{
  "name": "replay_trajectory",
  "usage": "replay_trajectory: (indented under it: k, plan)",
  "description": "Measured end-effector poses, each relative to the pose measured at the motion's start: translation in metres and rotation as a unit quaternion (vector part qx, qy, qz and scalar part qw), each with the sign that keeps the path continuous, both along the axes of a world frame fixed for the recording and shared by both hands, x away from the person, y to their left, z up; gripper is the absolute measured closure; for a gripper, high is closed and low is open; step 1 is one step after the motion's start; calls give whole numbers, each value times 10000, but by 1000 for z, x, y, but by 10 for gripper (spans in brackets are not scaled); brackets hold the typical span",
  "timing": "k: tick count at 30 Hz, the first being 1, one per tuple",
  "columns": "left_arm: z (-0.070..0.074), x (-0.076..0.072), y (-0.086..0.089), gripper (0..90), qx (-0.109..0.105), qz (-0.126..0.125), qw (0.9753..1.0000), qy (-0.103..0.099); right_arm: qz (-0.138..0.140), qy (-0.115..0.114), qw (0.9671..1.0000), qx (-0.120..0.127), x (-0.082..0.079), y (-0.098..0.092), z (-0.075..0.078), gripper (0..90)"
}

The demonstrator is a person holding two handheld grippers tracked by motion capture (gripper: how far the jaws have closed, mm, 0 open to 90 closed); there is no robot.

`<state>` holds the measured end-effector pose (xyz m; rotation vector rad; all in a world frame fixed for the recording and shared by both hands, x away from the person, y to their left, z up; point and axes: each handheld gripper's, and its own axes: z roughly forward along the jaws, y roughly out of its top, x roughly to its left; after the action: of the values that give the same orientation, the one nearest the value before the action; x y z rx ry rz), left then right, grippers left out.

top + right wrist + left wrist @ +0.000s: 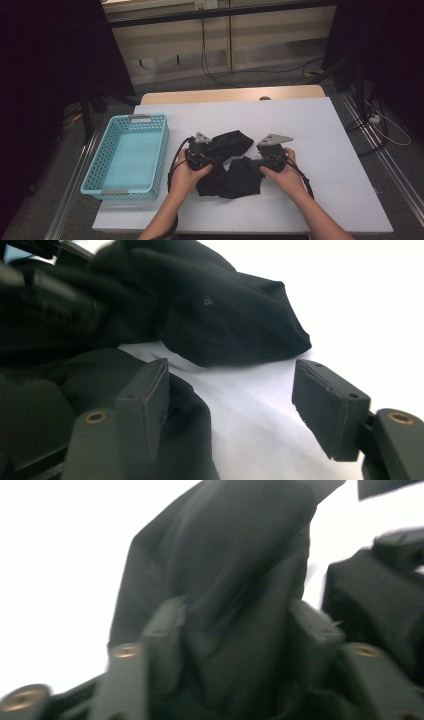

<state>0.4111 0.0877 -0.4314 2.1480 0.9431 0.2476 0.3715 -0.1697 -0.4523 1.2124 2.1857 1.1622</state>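
A black garment lies crumpled on the white table in the high view, between the person's two hands. My left gripper sits at the garment's left side. In the left gripper view, a thick fold of the garment fills the gap of my left gripper, whose jaws stand wide apart. My right gripper is at the garment's right side. The right gripper view shows my right gripper open over bare white table, its left pad over a dark fold of the garment.
A teal perforated basket stands empty at the left of the table. Bare table stretches to the right and behind the garment. Beyond the far edge are the floor, cables and dark stands.
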Motion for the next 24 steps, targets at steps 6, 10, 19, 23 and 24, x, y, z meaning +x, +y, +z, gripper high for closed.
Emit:
replay_trajectory:
  k: [6,10,19,23,24]
  plan:
    - [12,4,18,796,-513,313,9981,160,49,-27,10000,7,2,4,-1,339]
    - [18,5,29,842,-684,458,9965,119,133,-30,9999,52,6,9,0,411]
    - [20,4,40,852,-790,570,9951,160,334,-139,9993,-124,15,24,1,432]
    - [21,4,45,853,-845,628,9943,159,401,-20,9991,-103,29,32,1,469]
    - [21,4,46,853,-865,636,9941,174,427,14,9989,-175,31,35,-1,509]
